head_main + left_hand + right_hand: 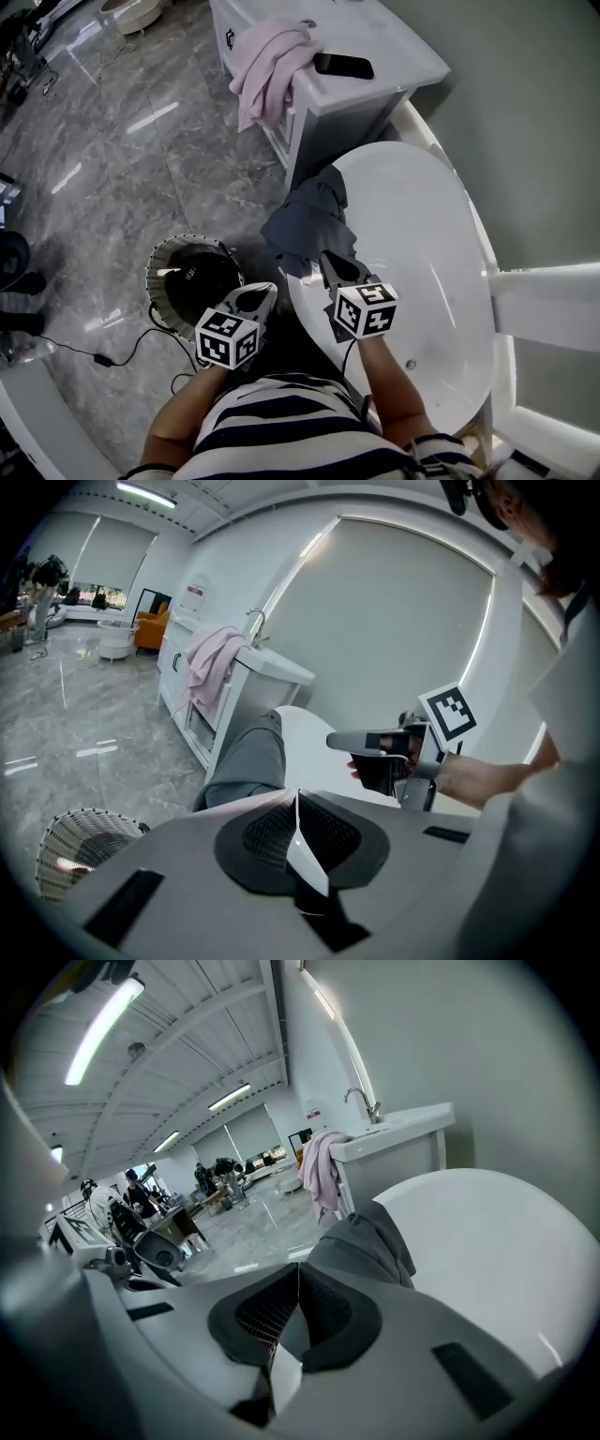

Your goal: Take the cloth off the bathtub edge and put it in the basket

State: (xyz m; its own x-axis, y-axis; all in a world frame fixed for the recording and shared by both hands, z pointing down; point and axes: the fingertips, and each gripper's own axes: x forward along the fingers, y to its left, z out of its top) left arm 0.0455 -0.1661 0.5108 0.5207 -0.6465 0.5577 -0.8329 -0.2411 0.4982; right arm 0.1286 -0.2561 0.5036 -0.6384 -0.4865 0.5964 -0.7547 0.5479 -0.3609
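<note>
**Left gripper (263, 290) and right gripper (332, 262): both pressed together, nothing pinched**

Both are aimed at the dark grey cloth (309, 223). The right one is nearer, its tips just beside the cloth's lower fold, and I see no contact. The cloth is draped over the near end of the bathtub (441, 272) edge, one side hanging toward the floor. The basket (161, 261) stands on the floor beside the tub; its inside is dark and I can't make out the contents.

Judged progress: nothing done yet. Grasp, lift and drop all remain.

Count: two grippers, one grey cloth, one basket, one bathtub. Beyond them, one pink towel (267, 66) and one phone (343, 65) lie on the counter (394, 52).
</note>
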